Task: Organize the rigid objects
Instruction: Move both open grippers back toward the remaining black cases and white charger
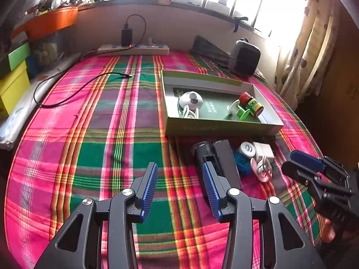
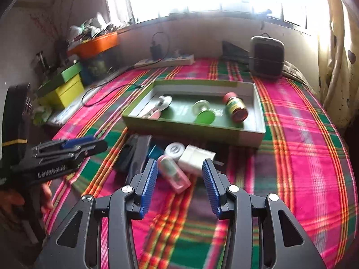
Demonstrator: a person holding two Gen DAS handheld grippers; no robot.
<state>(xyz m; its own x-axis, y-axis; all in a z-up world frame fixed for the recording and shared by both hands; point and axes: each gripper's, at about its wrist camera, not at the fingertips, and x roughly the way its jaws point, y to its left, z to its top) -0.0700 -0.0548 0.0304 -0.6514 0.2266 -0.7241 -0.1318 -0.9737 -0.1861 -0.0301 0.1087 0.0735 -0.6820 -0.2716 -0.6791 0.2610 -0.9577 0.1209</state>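
A shallow green box lies on the plaid bed cover. It holds a red-capped bottle, a green-and-white spool, a white round lid and a small white clip. In front of the box lies a pile: black bars, a blue item, a white round cap, a white block and a pink case. My left gripper is open and empty, left of the pile. My right gripper is open and empty, just before the pink case.
A power strip with a charger lies at the far edge, a black cable trails across the cover. A black speaker stands behind the box. Yellow and green boxes stack on the left. A curtain hangs on the right.
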